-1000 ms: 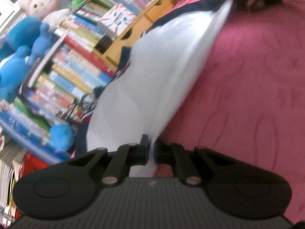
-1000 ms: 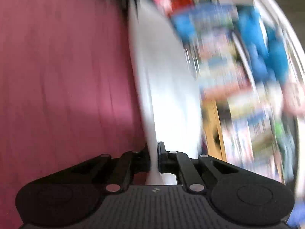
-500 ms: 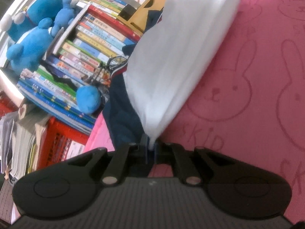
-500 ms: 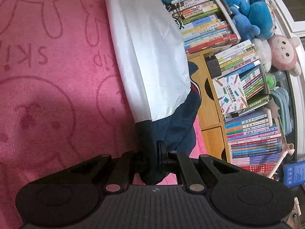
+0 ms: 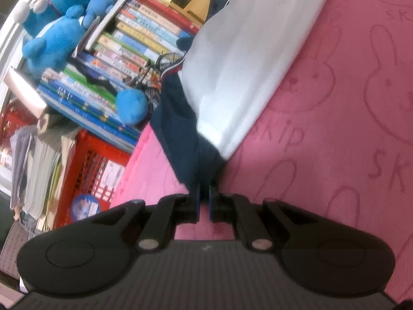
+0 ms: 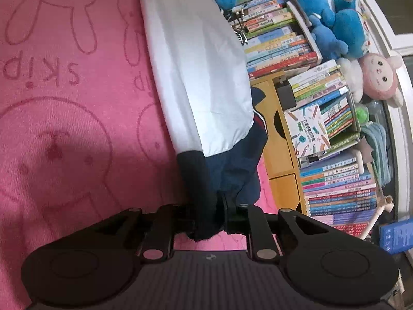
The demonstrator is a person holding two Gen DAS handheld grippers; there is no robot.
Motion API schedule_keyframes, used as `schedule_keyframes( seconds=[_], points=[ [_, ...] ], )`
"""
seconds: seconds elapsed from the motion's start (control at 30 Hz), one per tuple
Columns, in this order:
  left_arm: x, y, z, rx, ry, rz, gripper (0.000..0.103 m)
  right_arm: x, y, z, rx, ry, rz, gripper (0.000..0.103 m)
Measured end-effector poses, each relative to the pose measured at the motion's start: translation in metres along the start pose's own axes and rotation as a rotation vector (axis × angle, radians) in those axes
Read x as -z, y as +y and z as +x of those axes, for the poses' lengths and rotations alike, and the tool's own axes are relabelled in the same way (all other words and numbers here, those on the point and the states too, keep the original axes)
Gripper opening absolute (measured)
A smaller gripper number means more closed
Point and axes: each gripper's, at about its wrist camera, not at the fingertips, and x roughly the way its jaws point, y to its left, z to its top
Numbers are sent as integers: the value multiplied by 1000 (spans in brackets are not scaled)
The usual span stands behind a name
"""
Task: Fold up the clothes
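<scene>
**Q:** Pink fills most of both views. What is it, and what lies behind?

**A:** It is a pink blanket (image 6: 64, 129) printed with rabbit outlines and the word "SKIP", spread as the surface under the work. Past its edge stand shelves crammed with books (image 6: 284, 44), blue plush toys (image 5: 54, 41), one pink plush rabbit (image 6: 379, 77) and a red crate (image 5: 95, 160).

**Q:** Where is the clothing?

**A:** One garment (image 5: 245, 59), white with navy trim, stretches between the two claws above the blanket. The left claw (image 5: 204, 199) is pinched tight on a navy corner. The right claw (image 6: 209, 214) is clamped on a thicker navy bunch at the other end.

**Q:** How would it handle?

**A:** My judgement: light, thin and limp. The white panel looks smooth, perhaps slippery, so it will sag and slide rather than hold a crease. The navy bands look thicker and give the surest hold; both claws grip there now, at opposite ends of one edge, which should keep that edge taut.

**Q:** Is the fold under way or finishing?

**A:** I cannot settle that. A garment held up by two corners fits either spreading it flat or carrying one edge over.

**Q:** Counts?

**A:** One garment, two claws, one blanket. At least three blue plush toys, one pink. Books are too many to count.
</scene>
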Motion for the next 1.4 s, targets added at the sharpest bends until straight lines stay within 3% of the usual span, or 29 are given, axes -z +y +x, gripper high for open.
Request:
schedule_keyframes(
  seconds=[0.07, 0.17, 0.27, 0.3, 0.33, 0.4, 0.5, 0.63, 0.77, 0.83, 0.87, 0.9, 0.97, 1.03, 1.07, 1.27, 1.4],
  points=[
    [5, 3, -4, -3, 12, -29, 0, 2, 0, -2, 1, 1, -3, 23],
    [12, 8, -11, -7, 30, -73, 0, 6, -3, -6, 4, 12, 6, 30],
    [19, 12, -17, -11, 48, -117, 8, 9, -9, -14, 5, 46, 49, 50],
    [21, 13, -23, -7, 32, -134, 9, 7, -11, -22, 2, 47, 65, 65],
    [22, 12, -32, 0, -10, -143, 9, 5, -13, -30, -5, 37, 78, 78],
    [13, 4, -44, 6, -85, -109, 13, -6, -12, -51, -38, -30, 86, 87],
    [-14, -15, -52, 72, -188, -42, 25, -36, -3, -72, -78, -133, 51, 87],
    [-42, -49, -49, 142, -275, 74, 27, -79, 16, -76, -120, -248, -14, 86],
    [-58, -64, -43, 201, -303, 102, 31, -92, 15, -57, -116, -254, -12, 83],
    [-65, -68, -39, 216, -307, 104, 33, -99, 14, -47, -114, -257, -11, 76],
    [-67, -69, -36, 218, -311, 103, 33, -102, 13, -42, -113, -259, -11, 72],
    [-70, -70, -34, 217, -316, 103, 33, -105, 13, -37, -111, -260, -10, 61],
    [-76, -73, -31, 215, -326, 99, 34, -112, 12, -28, -109, -263, -9, 51],
    [-84, -76, -26, 205, -339, 97, 37, -112, 10, -22, -111, -256, 4, 32],
    [-88, -79, -23, 193, -348, 100, 40, -111, 9, -20, -112, -249, 13, 29],
    [-117, -81, 4, 131, -356, 79, 41, -102, 0, -8, -123, -211, 69, 27],
    [-97, -61, 14, 92, -289, 90, 41, -96, -5, -1, -129, -186, 106, 27]
  ],
)
